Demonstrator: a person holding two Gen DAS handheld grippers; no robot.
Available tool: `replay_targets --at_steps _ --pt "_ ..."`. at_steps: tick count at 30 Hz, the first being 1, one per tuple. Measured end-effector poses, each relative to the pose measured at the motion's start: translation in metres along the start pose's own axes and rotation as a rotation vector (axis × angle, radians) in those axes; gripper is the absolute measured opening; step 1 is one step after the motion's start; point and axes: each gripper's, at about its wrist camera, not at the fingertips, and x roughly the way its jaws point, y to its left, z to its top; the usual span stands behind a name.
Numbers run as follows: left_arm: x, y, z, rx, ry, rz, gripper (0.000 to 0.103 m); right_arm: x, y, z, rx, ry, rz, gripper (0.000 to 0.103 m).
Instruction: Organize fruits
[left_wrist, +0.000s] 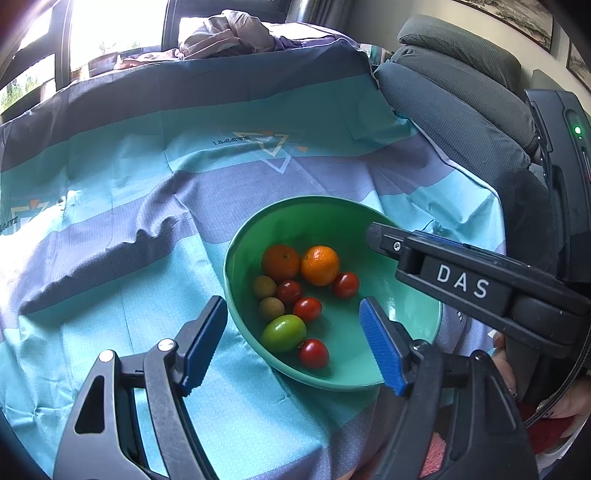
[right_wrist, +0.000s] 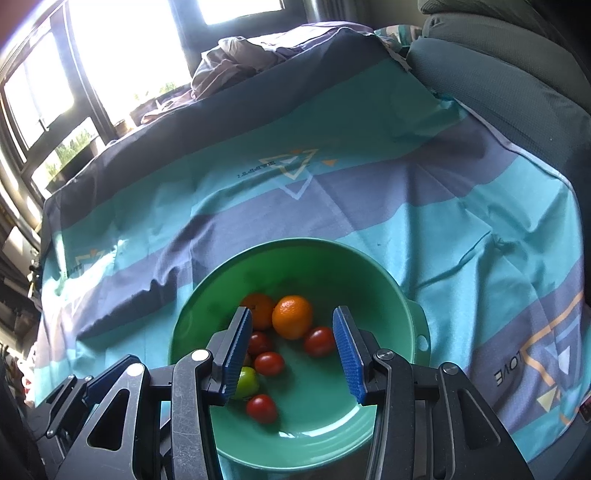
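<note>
Green bowl (left_wrist: 236, 258) sits on a striped teal-and-purple cloth (left_wrist: 110, 295), and all the fruit lies loose inside it. Left gripper (left_wrist: 291, 343) hangs over the bowl's near-left rim, jaws spread wide and holding nothing; its left pad (left_wrist: 201, 339) is outside the bowl over the cloth, its right pad (left_wrist: 380, 350) over the bowl's interior. Between those pads and just ahead of them: a green fruit (left_wrist: 283, 333), with a cherry tomato (left_wrist: 313, 353) beside it on the near side. Farther ahead lie two small brownish fruits (left_wrist: 264, 287), three more cherry tomatoes (left_wrist: 307, 308), and two oranges (left_wrist: 320, 265) touching each other at the far side of the pile. Right gripper (right_wrist: 295, 354) is poised above the bowl's middle, jaws parted about halfway, pads pressing on nothing. From its own camera, one orange (right_wrist: 292, 316) sits just ahead, between the fingertips; tomatoes (right_wrist: 269, 363) lie below the gap; the green fruit is partly hidden behind its left pad (right_wrist: 236, 354). In the left view this gripper's black body, lettered DAS, enters from the right over the bowl rim. A grey cushioned seat (left_wrist: 461, 110) stands beyond the cloth's right edge, a crumpled bundle of fabric (left_wrist: 229, 33) at its far edge, near bright windows.
</note>
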Motion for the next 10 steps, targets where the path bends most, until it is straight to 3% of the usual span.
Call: replay_targets --at_steps 10 --pt "-0.0034 0.0047 -0.0016 -0.020 0.001 0.008 0.075 -0.0016 0.0045 -0.0006 -0.020 -0.005 -0.007 0.047"
